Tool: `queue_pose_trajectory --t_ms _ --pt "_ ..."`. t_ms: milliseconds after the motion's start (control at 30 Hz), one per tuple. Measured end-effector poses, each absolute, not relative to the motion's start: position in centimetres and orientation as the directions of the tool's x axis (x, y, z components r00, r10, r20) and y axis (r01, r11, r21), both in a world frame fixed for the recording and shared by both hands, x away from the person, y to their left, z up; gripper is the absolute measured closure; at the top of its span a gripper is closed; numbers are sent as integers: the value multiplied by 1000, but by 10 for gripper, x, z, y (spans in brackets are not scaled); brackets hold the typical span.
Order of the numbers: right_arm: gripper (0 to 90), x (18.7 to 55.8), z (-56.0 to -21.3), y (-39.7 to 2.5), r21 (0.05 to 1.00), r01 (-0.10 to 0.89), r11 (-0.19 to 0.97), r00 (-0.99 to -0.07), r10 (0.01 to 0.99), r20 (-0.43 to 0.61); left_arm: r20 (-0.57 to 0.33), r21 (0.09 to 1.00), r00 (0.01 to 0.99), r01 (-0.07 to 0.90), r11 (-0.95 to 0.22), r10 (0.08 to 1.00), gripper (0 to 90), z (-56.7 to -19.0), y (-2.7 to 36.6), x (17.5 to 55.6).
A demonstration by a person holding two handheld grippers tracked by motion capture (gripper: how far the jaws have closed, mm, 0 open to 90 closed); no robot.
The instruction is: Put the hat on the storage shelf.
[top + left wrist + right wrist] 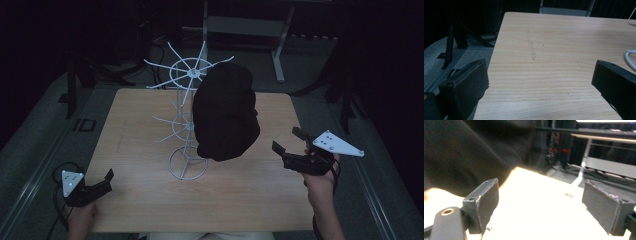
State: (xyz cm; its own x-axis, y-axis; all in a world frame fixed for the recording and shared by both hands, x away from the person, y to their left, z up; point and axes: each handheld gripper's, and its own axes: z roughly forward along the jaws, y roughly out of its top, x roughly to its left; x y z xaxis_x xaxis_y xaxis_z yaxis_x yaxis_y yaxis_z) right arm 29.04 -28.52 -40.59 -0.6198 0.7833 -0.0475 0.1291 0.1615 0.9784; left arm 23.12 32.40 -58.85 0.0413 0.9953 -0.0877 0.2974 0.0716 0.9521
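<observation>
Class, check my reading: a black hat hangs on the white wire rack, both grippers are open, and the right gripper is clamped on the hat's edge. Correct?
Not quite. The high view shows the right gripper open and apart from the black hat, holding nothing. The hat does hang on the white wire rack, and the left gripper is open too.
</observation>
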Motion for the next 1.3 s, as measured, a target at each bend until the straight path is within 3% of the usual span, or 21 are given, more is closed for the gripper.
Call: queue_pose_trajectory --t_ms 167,200,433,667,1000,1300 --pt "139 297 -425 -292 970 151 189 -598 799 -63 -88 952 42 297 71 995 14 -589 324 231" --pt "139 304 -447 -300 962 184 201 -575 816 -61 -87 952 41 297 71 995 14 -589 324 231" --pt "139 312 -484 -319 951 249 186 -521 853 -30 -86 952 42 298 70 995 14 -589 324 231" --pt "134 317 -528 -343 917 336 215 -417 907 -60 -87 952 42 297 70 995 14 -588 324 231" --pt "103 311 -555 -368 897 386 216 -251 960 -123 -88 952 41 297 72 995 14 -589 324 231" --pt "103 302 -564 -380 895 391 215 -175 972 -157 -86 952 41 298 70 995 14 -588 324 231"
